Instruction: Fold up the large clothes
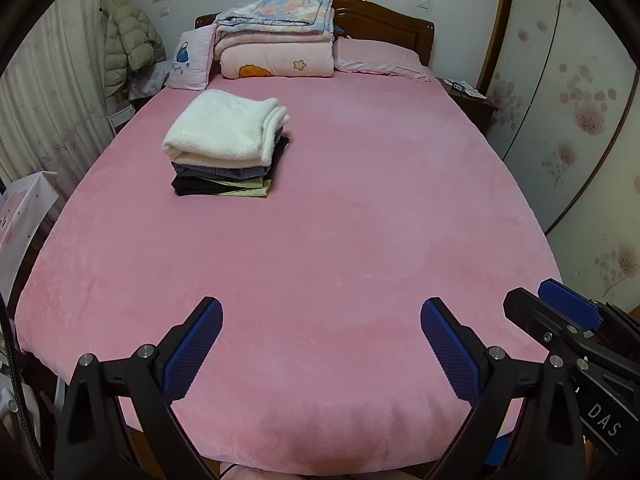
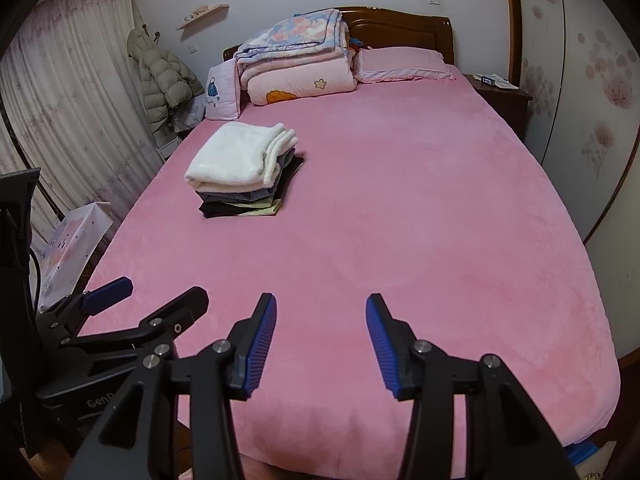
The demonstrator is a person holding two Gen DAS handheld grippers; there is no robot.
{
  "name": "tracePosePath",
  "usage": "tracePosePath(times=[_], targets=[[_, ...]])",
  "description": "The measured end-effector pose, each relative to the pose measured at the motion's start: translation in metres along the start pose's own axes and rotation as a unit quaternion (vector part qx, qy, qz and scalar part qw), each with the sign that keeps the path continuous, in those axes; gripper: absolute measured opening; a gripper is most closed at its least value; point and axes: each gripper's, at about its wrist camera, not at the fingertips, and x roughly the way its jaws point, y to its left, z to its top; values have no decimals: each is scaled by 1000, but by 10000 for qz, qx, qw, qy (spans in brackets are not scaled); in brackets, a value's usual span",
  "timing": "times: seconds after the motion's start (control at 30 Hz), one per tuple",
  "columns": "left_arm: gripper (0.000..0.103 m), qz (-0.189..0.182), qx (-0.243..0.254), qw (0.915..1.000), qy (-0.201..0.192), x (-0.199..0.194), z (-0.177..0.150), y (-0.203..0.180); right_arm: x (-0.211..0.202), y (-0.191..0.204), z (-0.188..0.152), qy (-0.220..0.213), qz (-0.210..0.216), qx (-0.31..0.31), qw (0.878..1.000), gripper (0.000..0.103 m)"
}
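Observation:
A stack of folded clothes point(image 1: 228, 148) lies on the pink bed point(image 1: 340, 240), toward the far left; a white fluffy piece is on top, with grey, black and pale green pieces under it. The stack also shows in the right wrist view point(image 2: 244, 172) on the bed point(image 2: 400, 220). My left gripper point(image 1: 322, 312) is open and empty above the bed's near edge. My right gripper point(image 2: 321, 308) is open and empty there too. The right gripper shows at the right of the left wrist view point(image 1: 548, 304), and the left gripper shows at the left of the right wrist view point(image 2: 160, 292).
Folded quilts point(image 1: 276, 36) and pillows point(image 1: 380, 58) lie at the wooden headboard point(image 1: 400, 20). A puffy coat point(image 1: 128, 40) hangs by the curtain at the left. A nightstand point(image 1: 472, 100) and a floral wardrobe point(image 1: 568, 120) stand at the right. A white bag point(image 2: 76, 232) is on the floor, left.

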Motion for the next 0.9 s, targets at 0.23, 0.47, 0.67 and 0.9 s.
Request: tracePosePath(times=[0.23,0.47,0.67,0.9], targets=[[99,16,19,10000,88,5,1,-3,5,-10,0,117,19,59,9999,52],[99,20,67,9999,113,5,2,-7,6,-18,-1,131,7,94,9999,53],[99,18,94,9999,106,4,2,-6,6,-23,-2,140,26,136,9998,53],[99,20,87,9999,111,4,2,-8,5,-24,-2,143,38,159,9998,53]])
